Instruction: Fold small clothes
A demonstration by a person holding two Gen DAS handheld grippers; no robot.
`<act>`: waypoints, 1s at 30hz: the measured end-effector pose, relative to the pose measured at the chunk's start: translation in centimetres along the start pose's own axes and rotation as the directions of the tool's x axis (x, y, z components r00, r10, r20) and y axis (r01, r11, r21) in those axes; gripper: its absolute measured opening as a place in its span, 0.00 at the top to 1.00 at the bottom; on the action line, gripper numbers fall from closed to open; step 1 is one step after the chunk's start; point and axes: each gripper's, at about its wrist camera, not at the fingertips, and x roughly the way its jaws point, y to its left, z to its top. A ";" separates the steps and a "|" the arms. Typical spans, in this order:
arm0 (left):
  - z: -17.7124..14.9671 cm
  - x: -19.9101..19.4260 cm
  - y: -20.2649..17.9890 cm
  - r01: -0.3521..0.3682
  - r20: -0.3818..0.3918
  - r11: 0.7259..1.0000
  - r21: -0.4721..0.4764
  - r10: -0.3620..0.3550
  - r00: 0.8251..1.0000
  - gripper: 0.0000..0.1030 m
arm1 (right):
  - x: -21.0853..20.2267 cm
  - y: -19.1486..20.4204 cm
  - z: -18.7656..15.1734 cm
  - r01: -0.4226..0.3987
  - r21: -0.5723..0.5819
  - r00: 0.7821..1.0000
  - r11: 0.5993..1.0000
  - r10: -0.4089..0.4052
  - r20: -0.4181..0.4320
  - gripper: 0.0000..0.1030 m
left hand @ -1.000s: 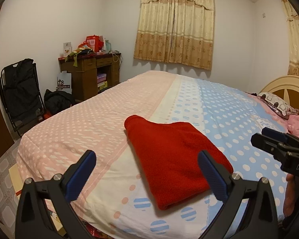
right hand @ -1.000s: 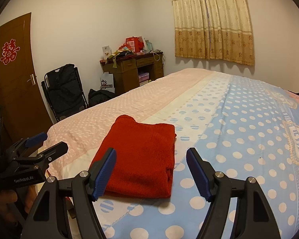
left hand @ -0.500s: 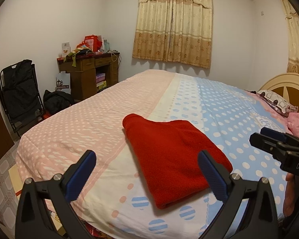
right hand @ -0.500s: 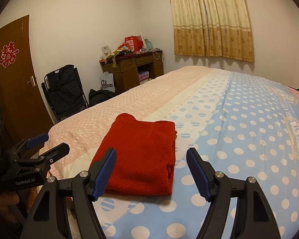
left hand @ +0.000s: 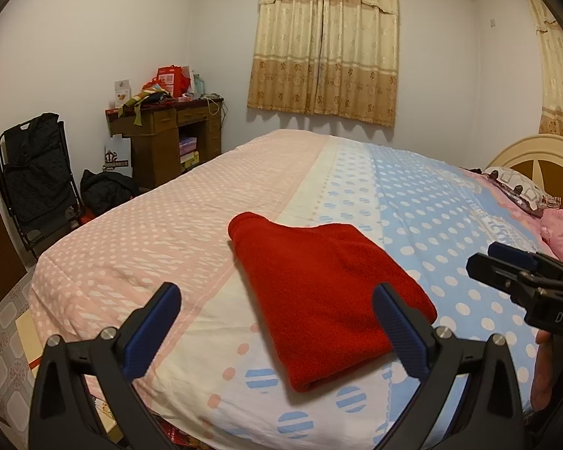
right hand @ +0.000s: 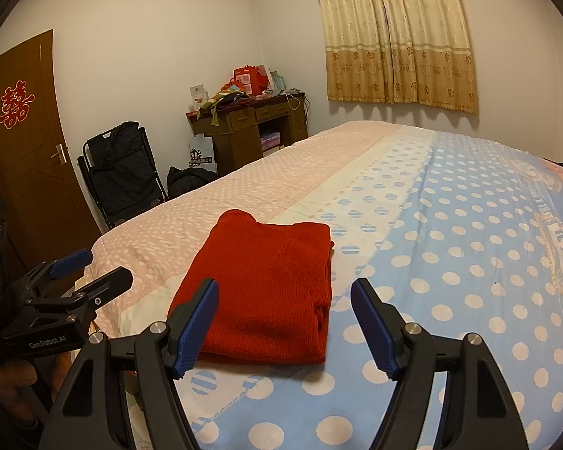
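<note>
Between the spread fingers of the left gripper (left hand: 277, 332) lies a folded red knit garment (left hand: 326, 300), flat on the polka-dot bedspread (left hand: 176, 232), with its near corner closest to the right-hand finger. Both blue-padded fingers stand wide apart and hold nothing, hanging above the near edge of the bed. Off beyond the right finger in this view sits the right gripper (left hand: 506, 266), clear of the garment (its jaw gap is hard to judge from this side).

Seen from the right wrist, the same garment (right hand: 266, 285) rests just ahead of the right gripper (right hand: 285, 324), mostly toward its left finger, a neat rectangle with the folded edges stacked on the side nearer the right finger. These fingers are also wide open and empty. Past the left finger, the left gripper (right hand: 90, 272) hovers beside the bed's edge, apart from the cloth. Beyond the fingertips, a wooden desk (right hand: 251, 127) stands against the far wall, and yellow curtains (right hand: 394, 33) hang over the window.
</note>
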 end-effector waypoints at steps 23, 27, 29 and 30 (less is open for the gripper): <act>0.0 0.3 -0.6 -0.009 -0.011 0.999 0.036 0.010 1.000 0.00 | 0.0 0.6 -0.4 -0.007 -0.002 1.000 1.000 0.007 0.006 0.29; 0.2 0.2 -0.2 -0.017 -0.005 1.000 0.022 0.017 1.000 0.00 | 0.0 0.8 -0.5 -0.007 -0.003 1.000 1.000 0.007 0.005 0.29; 0.4 0.1 0.1 -0.031 0.006 0.999 0.019 0.031 1.000 0.00 | 0.0 1.0 -0.7 -0.009 -0.002 1.000 1.000 0.009 0.003 0.29; 0.4 0.0 0.2 -0.037 0.010 0.999 0.018 0.037 0.999 0.00 | 0.0 1.0 -0.7 -0.009 -0.004 1.000 1.000 0.009 0.003 0.29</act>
